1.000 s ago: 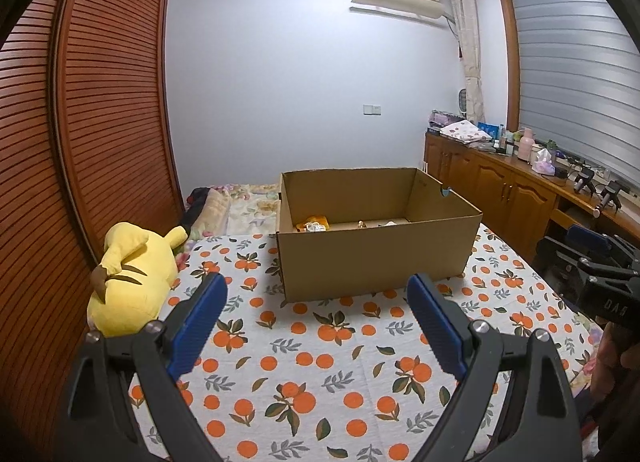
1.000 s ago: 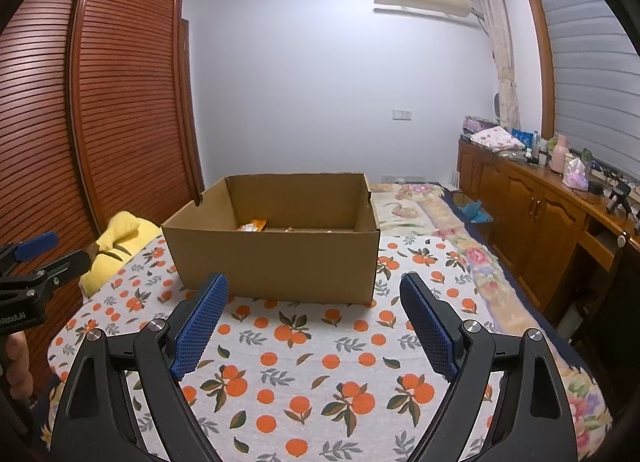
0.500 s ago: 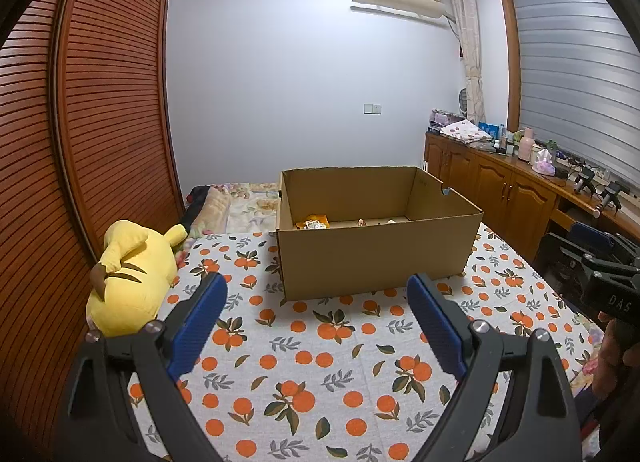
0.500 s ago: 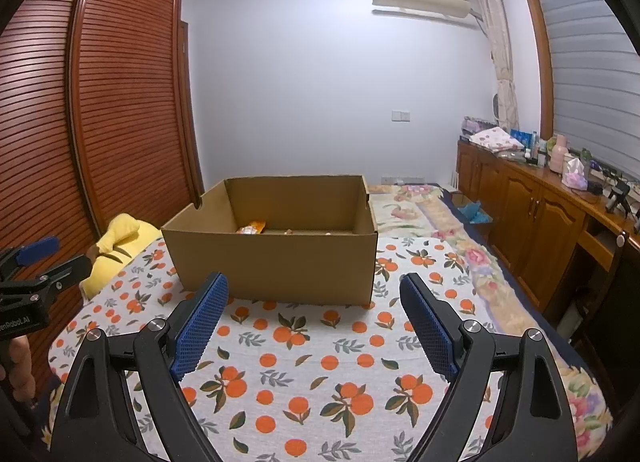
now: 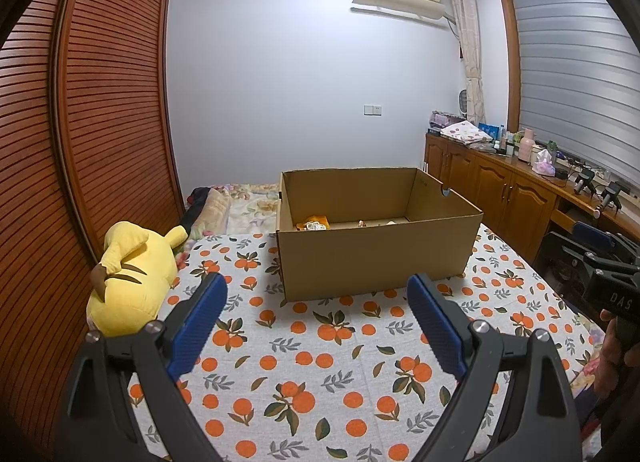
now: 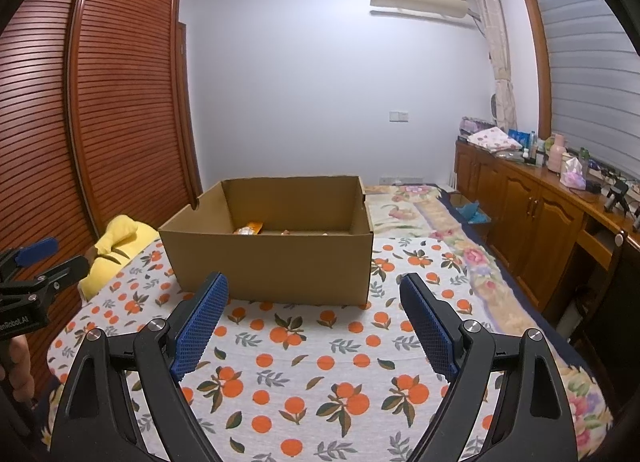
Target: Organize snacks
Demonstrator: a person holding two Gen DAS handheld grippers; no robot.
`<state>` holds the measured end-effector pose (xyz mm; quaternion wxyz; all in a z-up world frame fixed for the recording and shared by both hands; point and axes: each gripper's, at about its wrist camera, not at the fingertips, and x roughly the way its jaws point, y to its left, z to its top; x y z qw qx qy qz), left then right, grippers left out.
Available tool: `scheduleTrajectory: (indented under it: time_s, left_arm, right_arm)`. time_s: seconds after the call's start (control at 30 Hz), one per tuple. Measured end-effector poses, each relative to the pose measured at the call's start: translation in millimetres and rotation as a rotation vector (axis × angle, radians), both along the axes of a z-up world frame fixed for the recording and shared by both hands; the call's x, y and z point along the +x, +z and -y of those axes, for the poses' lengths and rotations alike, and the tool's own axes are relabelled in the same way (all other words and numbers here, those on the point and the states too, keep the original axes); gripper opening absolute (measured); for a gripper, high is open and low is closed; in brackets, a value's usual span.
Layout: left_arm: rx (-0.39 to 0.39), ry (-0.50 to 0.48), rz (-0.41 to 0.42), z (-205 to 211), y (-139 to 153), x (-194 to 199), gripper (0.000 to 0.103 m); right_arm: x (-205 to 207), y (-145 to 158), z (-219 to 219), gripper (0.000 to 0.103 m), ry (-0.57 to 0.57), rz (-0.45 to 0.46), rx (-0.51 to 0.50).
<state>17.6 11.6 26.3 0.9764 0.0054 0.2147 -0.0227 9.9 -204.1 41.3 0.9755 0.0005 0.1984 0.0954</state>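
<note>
An open cardboard box stands on the bed with the orange-print cloth; it also shows in the right wrist view. Snack packets lie on its floor, an orange one visible in the right wrist view. My left gripper is open and empty, held back from the box's near wall. My right gripper is open and empty, also short of the box. Each gripper appears at the edge of the other's view.
A yellow plush toy lies at the bed's left edge by the slatted wooden wardrobe. A wooden cabinet with bottles and clutter runs along the right wall. A folded floral quilt lies behind the box.
Both grippers have drifted slightly; the box sits a touch higher in each view. Nothing was grasped or released.
</note>
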Motion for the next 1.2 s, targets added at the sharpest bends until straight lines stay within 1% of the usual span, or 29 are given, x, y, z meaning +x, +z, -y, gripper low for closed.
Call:
scheduleTrajectory:
  time_s: [1.2]
  left_arm:
    - [0.002, 0.000, 0.003, 0.1, 0.4, 1.5, 0.092]
  right_arm:
    - [-1.2, -1.0, 7.5, 0.090, -0.005, -0.006, 0.002]
